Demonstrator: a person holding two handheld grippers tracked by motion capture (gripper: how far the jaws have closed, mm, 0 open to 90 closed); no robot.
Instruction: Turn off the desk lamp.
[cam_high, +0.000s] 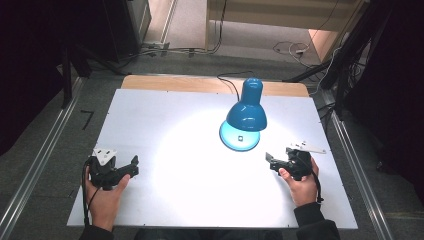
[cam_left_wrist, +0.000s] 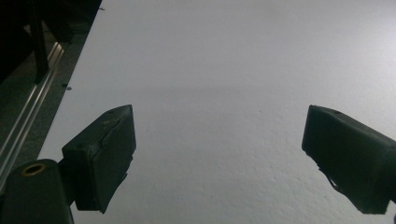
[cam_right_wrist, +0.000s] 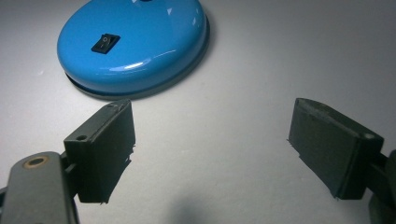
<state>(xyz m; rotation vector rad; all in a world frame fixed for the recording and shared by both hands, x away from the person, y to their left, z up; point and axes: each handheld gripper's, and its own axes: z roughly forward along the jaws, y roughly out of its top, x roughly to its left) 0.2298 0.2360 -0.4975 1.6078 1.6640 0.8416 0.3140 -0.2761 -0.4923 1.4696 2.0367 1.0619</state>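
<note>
A blue desk lamp stands right of the table's middle, its shade (cam_high: 246, 112) tilted down over its round base (cam_high: 240, 137) and throwing a bright patch on the white table (cam_high: 165, 125). In the right gripper view the base (cam_right_wrist: 140, 42) carries a black rocker switch (cam_right_wrist: 105, 43), just beyond and left of the jaws. My right gripper (cam_high: 270, 162) (cam_right_wrist: 210, 112) is open and empty, a short way right of the base. My left gripper (cam_high: 135, 166) (cam_left_wrist: 218, 121) rests near the front left, open and empty over bare table.
The lamp's black cord (cam_high: 227, 80) runs off the far edge over a wooden strip (cam_high: 200, 82). Metal rails (cam_high: 45, 160) (cam_high: 357, 165) flank the table on the floor. Cables (cam_high: 292, 48) lie on the floor behind.
</note>
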